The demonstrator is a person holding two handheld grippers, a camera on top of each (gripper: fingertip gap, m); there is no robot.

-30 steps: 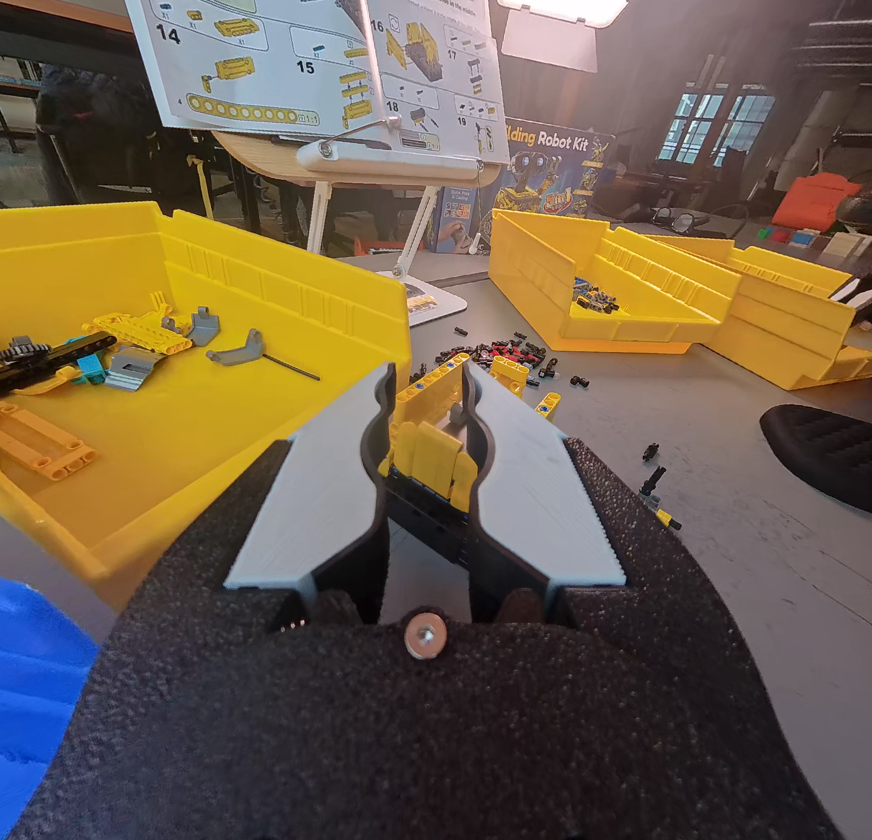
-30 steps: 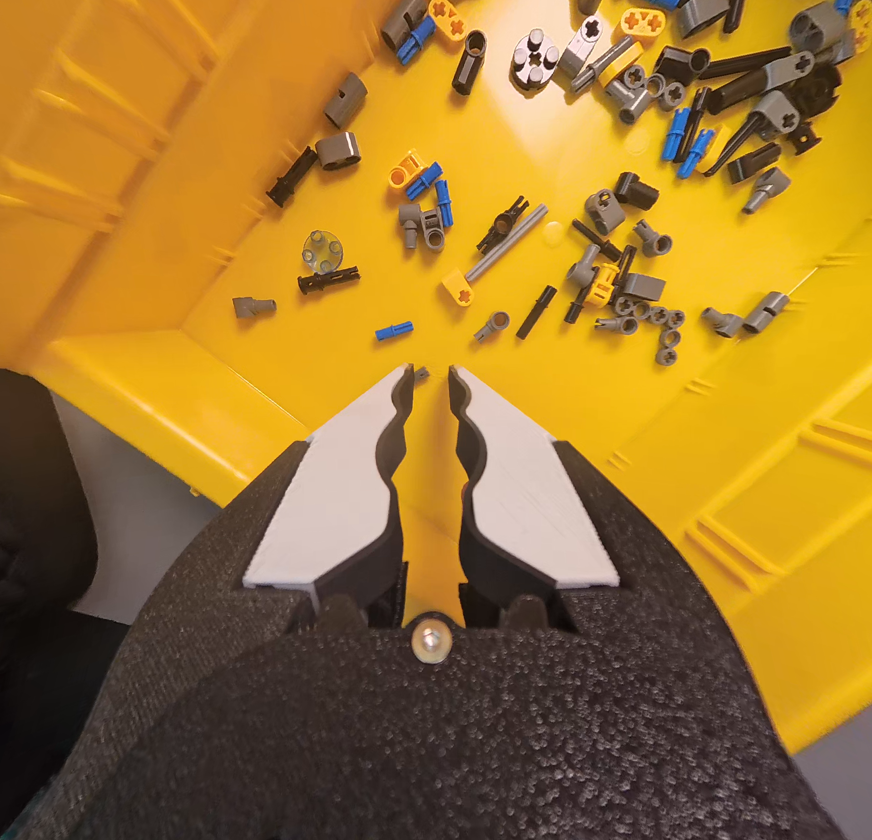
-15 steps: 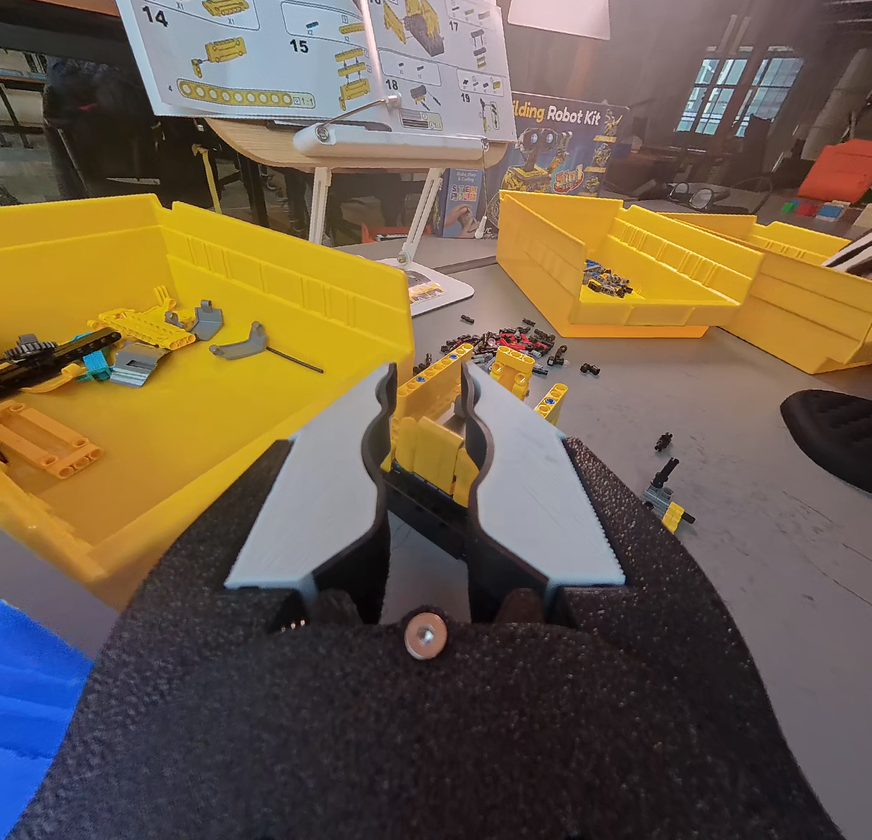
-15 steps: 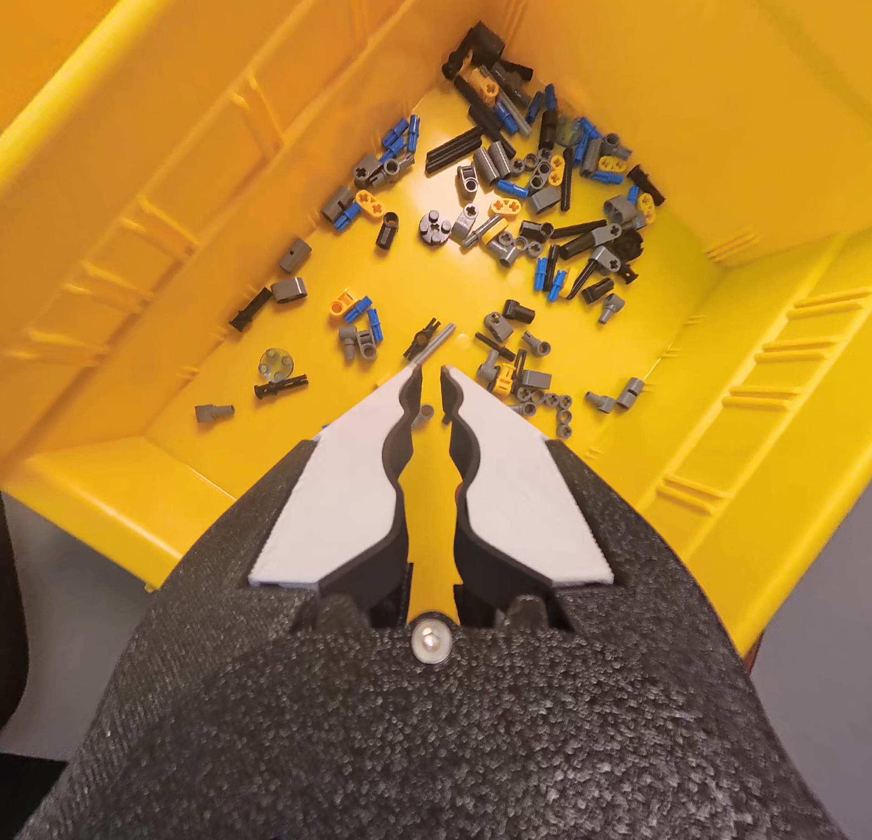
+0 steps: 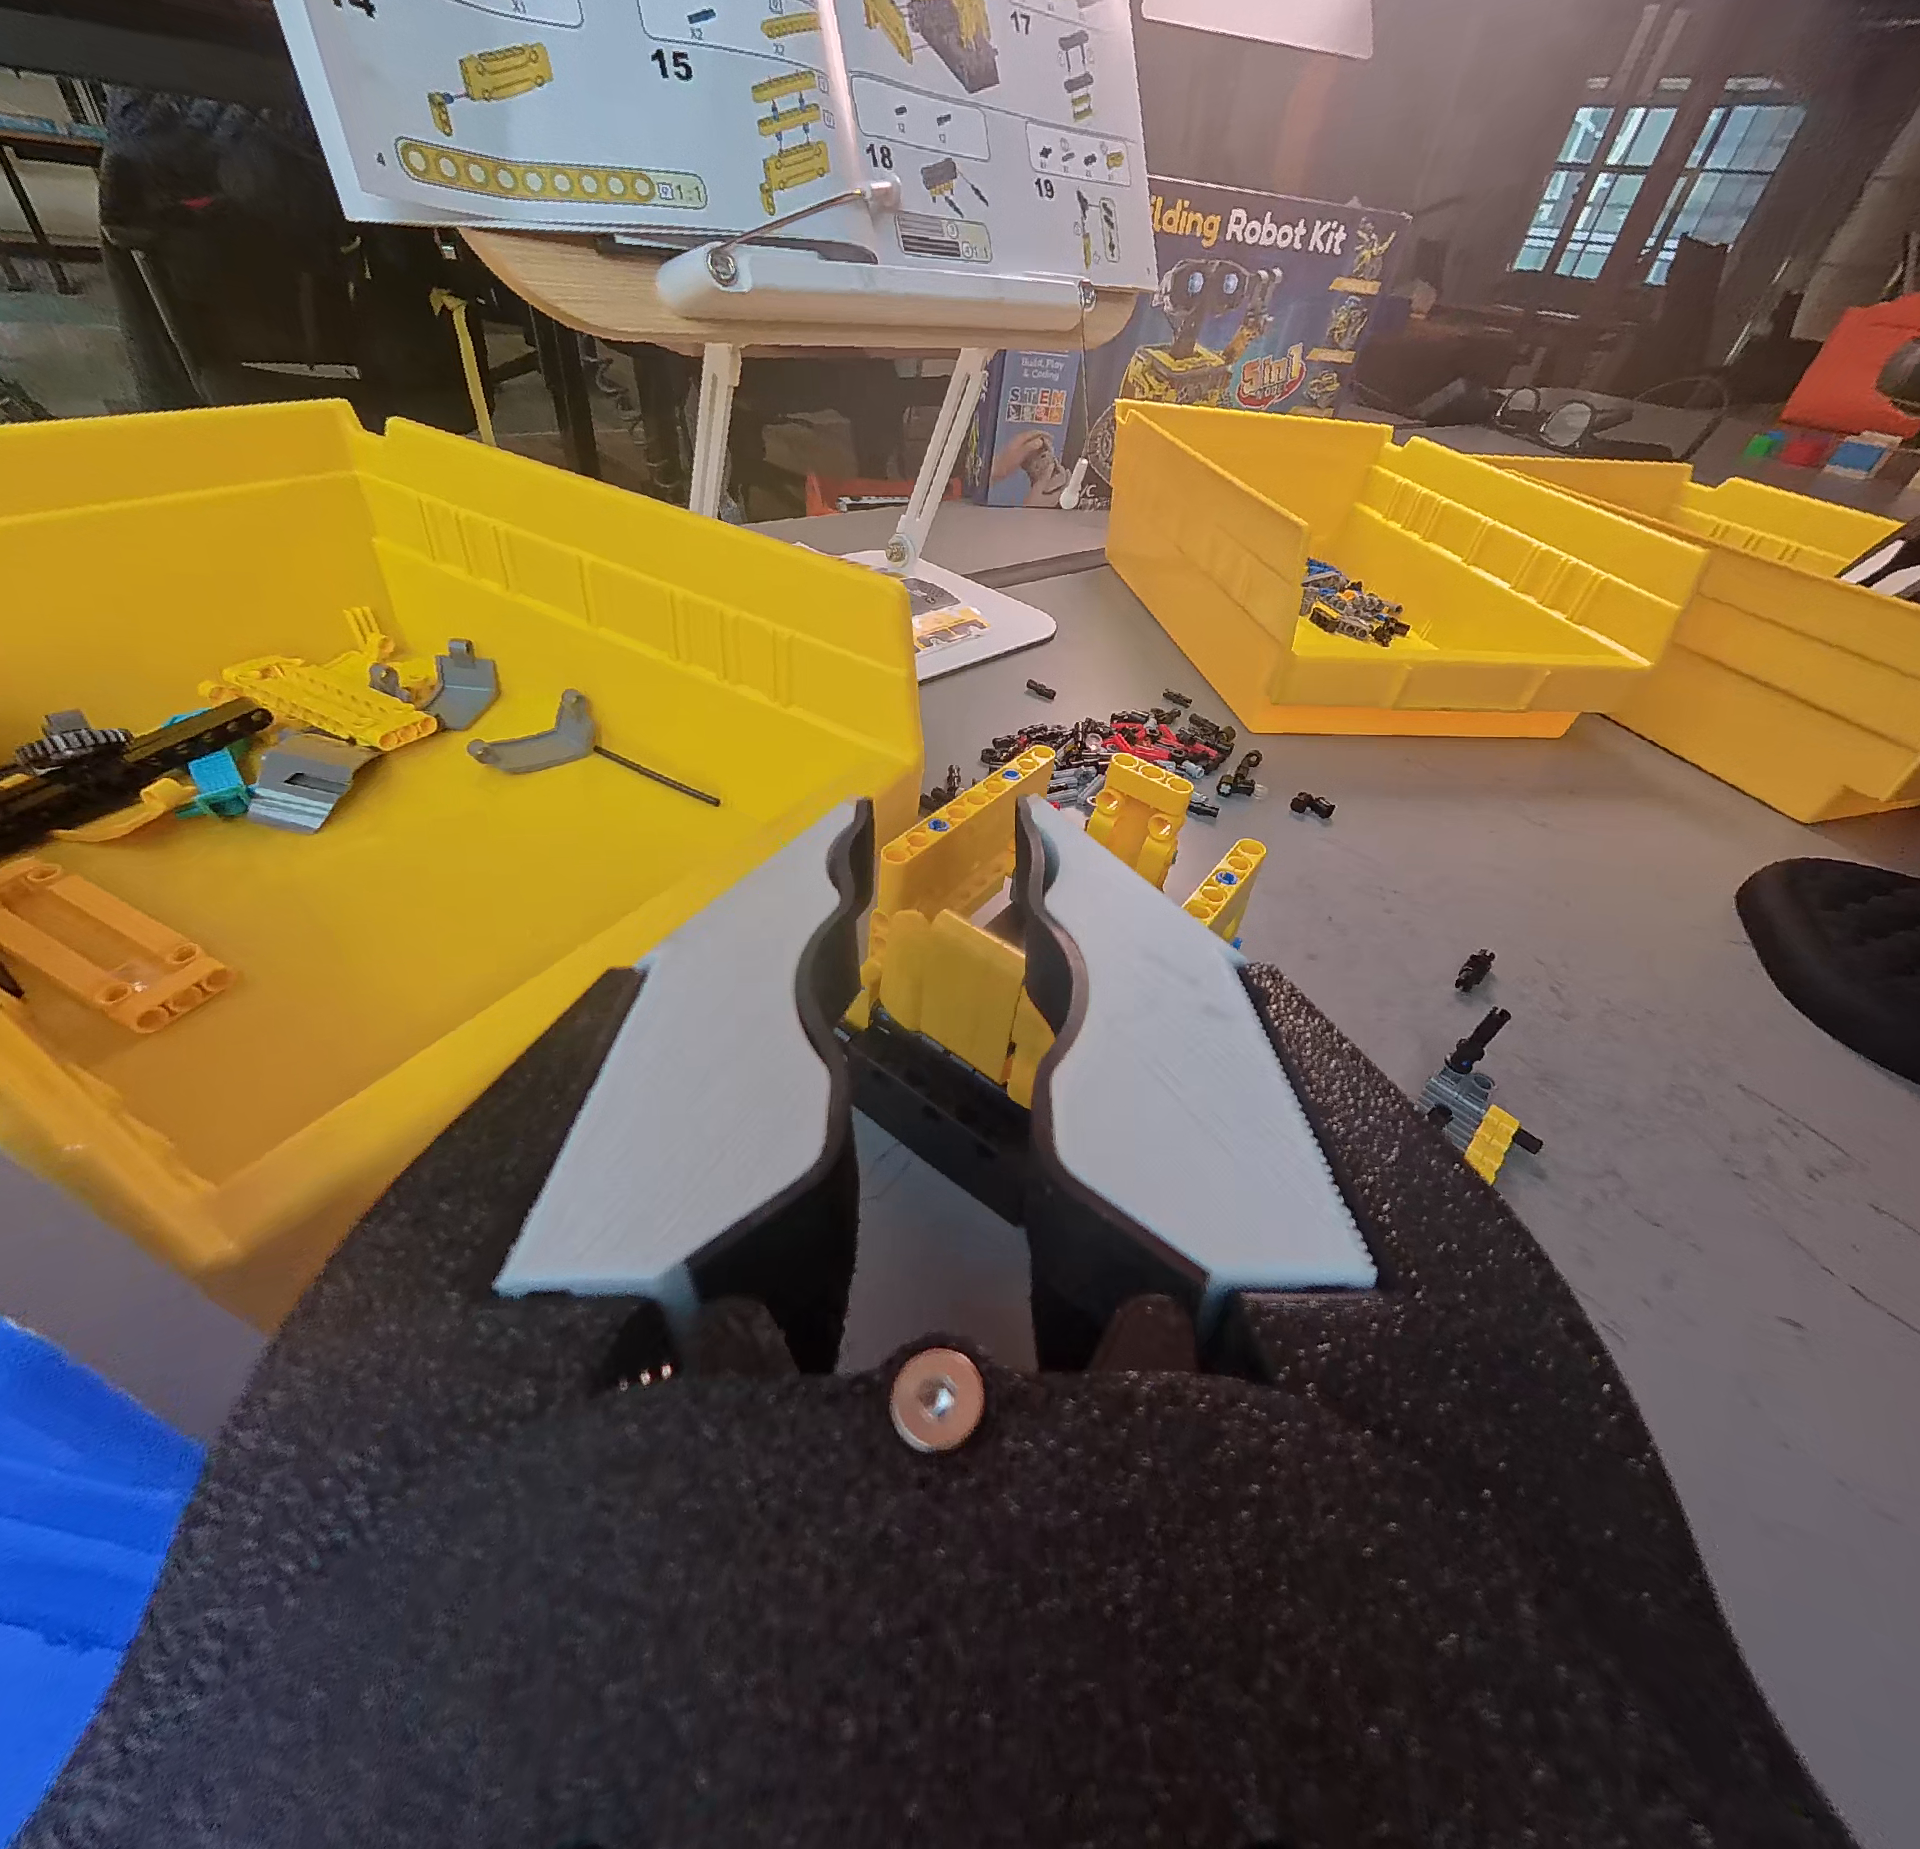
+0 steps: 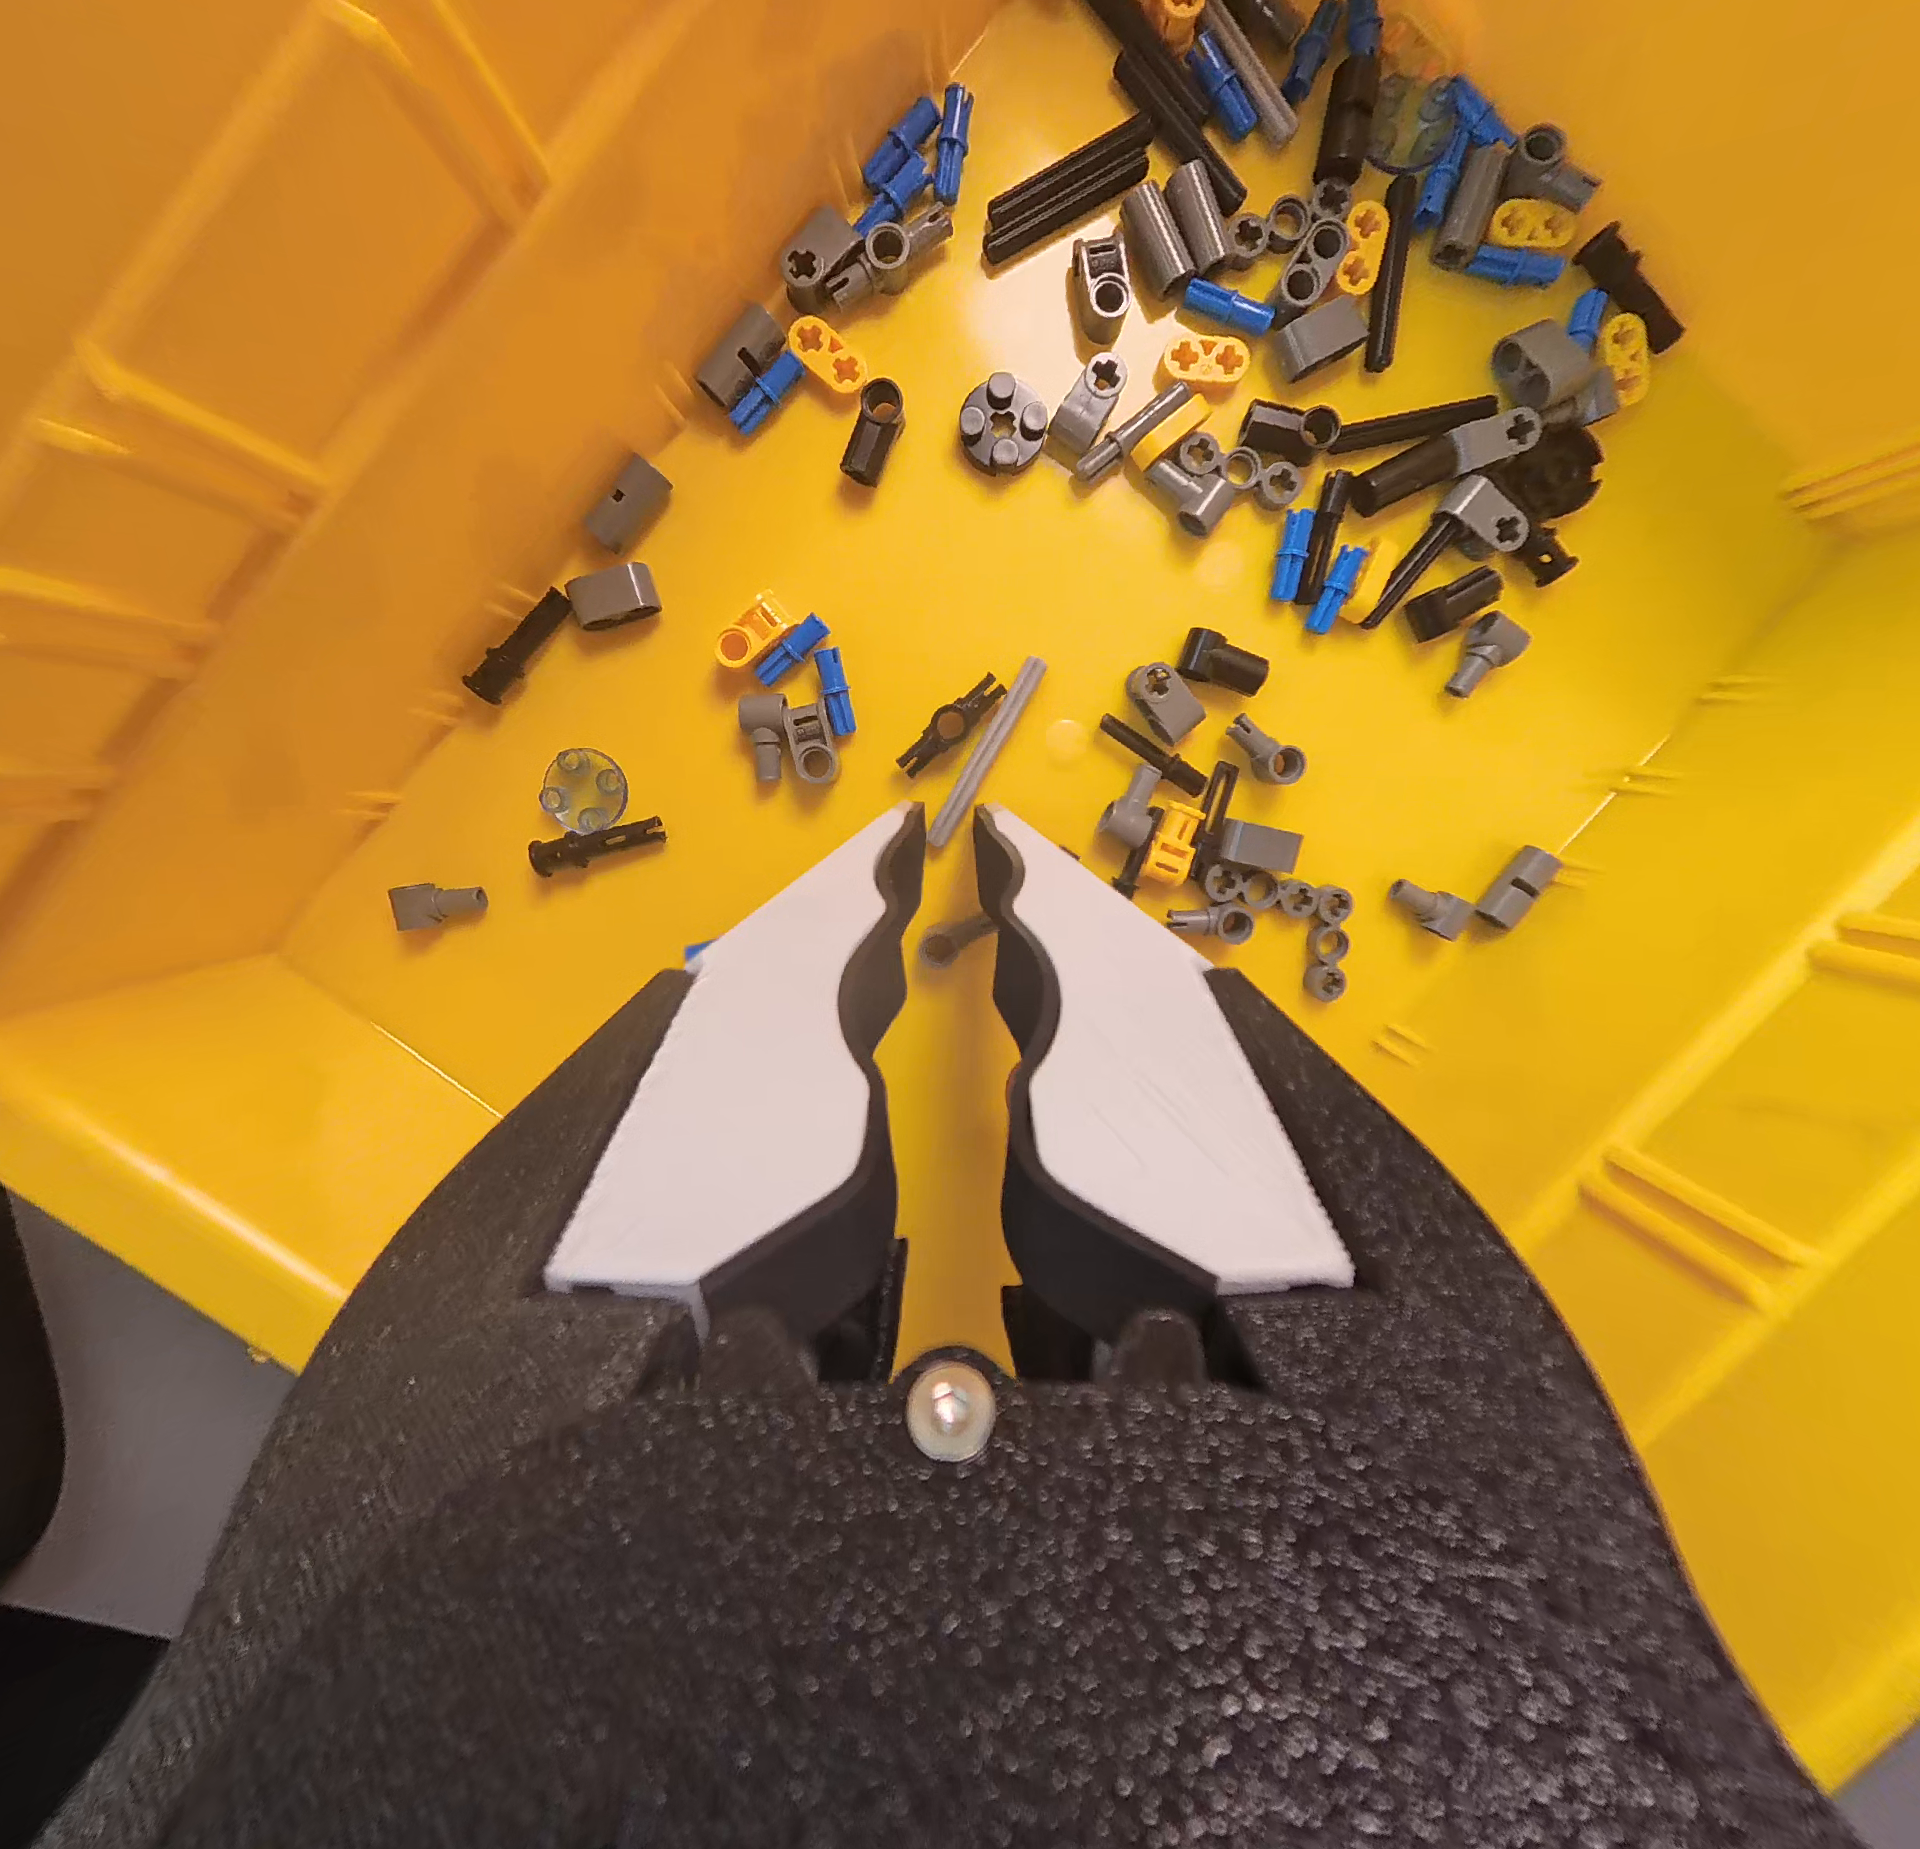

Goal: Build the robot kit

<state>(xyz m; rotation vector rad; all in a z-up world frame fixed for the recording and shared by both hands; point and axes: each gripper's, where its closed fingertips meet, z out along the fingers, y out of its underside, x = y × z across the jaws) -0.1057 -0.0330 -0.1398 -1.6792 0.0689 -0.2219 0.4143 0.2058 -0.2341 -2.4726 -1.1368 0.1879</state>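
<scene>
The left gripper (image 5: 940, 833) is clenched on a yellow and black brick model (image 5: 961, 968), its two fingers pressed against the model's sides just above the grey table (image 5: 1558, 1332). Just to its left stands a yellow bin (image 5: 644, 594) holding yellow beams, grey brackets and a black geared piece. Beyond the model lies a scatter of small black and red pins (image 5: 1122, 739), and to the right a little grey and yellow piece (image 5: 1475, 1124) sits apart on the table. Farther back are more yellow bins (image 5: 1455, 594), a white stand with an instruction sheet (image 5: 675, 85), and a colourful kit box (image 5: 1268, 303). The right gripper (image 6: 948, 820) hangs over the floor of another yellow bin (image 6: 312, 397), its jaws slightly parted and grasping nothing. The near end of a thin grey rod (image 6: 987, 750) lies right between its tips, and blue, grey and black connectors (image 6: 1299, 293) are strewn beyond.
</scene>
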